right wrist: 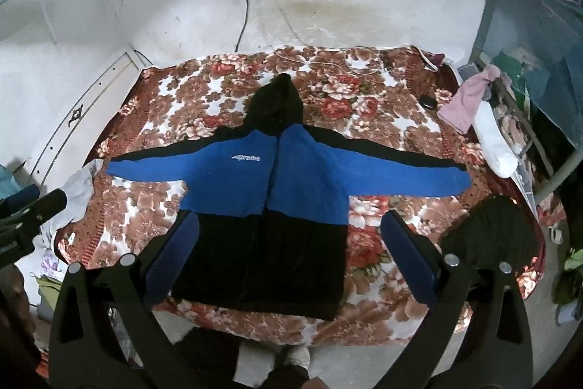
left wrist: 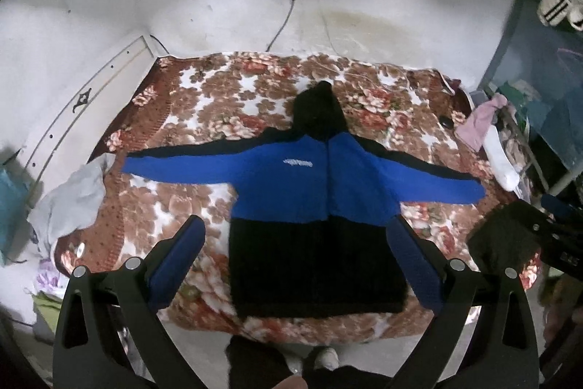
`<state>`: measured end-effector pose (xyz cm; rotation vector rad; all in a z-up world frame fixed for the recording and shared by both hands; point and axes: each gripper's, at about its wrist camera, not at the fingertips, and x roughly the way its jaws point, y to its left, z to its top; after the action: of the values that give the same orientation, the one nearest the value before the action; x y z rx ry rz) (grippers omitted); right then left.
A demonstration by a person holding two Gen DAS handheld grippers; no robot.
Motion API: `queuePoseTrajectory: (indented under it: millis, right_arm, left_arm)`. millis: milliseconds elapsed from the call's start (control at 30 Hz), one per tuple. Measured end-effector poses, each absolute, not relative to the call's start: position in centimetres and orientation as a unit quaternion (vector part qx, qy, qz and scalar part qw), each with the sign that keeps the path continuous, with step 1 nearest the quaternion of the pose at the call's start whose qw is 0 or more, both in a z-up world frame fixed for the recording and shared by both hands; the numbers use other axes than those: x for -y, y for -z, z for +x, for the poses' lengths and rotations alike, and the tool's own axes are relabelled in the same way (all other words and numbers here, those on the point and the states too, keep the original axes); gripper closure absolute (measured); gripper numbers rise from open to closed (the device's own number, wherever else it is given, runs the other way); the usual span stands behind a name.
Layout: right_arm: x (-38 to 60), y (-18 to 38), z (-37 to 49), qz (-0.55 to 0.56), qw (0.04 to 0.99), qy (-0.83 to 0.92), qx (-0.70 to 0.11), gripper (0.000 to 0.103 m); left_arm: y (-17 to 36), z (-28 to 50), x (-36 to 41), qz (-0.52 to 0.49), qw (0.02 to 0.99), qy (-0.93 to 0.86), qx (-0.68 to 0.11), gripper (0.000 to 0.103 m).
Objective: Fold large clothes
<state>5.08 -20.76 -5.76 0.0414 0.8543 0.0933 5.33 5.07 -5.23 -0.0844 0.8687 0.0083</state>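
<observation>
You are standing at the foot of the bed (left wrist: 189, 90), holding both grippers high above it, so each camera takes in the whole jacket (left wrist: 313, 206) at once. The jacket lies face up in the centre of both frames on the floral bedspread, zipped, hood (left wrist: 320, 112) pointing toward the wall at the top, both sleeves stretched straight out to the frame's left and right; that flat spread suits folding, since every edge is reachable. Your left gripper (left wrist: 297, 261) has its fingers spread wide with nothing between them, and your right gripper (right wrist: 288, 254) is likewise wide and empty; neither touches the cloth. I judge the folding has not begun. A pile of pale clothes (left wrist: 69, 203) sits at the bed's left edge, clear of the sleeve (left wrist: 175, 166), and a pink cloth (right wrist: 466, 104) lies at the upper right.
</observation>
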Motion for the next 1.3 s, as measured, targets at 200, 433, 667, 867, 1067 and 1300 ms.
queuePoseTrajectory:
  millis: [200, 433, 667, 867, 1067, 1300]
  right_arm:
    - [15.5, 6.3, 8.9, 0.008, 0.909, -0.027, -0.416, 0.005]
    - [7.9, 7.7, 14.6, -0.003, 0.905, -0.011, -0.426, 0.005]
    - [0.8, 9.9, 20.3, -0.01, 0.898, -0.002, -0.44, 0.005]
    - [-3.4, 12.7, 24.3, -0.017, 0.897, -0.015, -0.442, 0.005]
    - [-6.8, 19.7, 28.1, -0.041, 0.886, -0.033, -0.46, 0.005]
    - [-12.3, 30.2, 32.2, -0.092, 0.873, -0.073, -0.473, 0.005]
  left_arm:
    - [6.5, 10.4, -11.1, -0.044, 0.906, 0.012, -0.421, 0.005]
    - [8.5, 16.4, -17.6, -0.021, 0.892, 0.056, -0.448, 0.005]
    - [12.0, 23.1, -26.9, -0.046, 0.882, 0.035, -0.468, 0.005]
    - [16.3, 27.6, -34.1, -0.092, 0.855, 0.007, -0.51, 0.005]
    - [22.2, 29.6, -40.7, -0.146, 0.852, -0.015, -0.502, 0.005]
    - [32.6, 31.3, -47.0, -0.248, 0.818, -0.076, -0.514, 0.005]
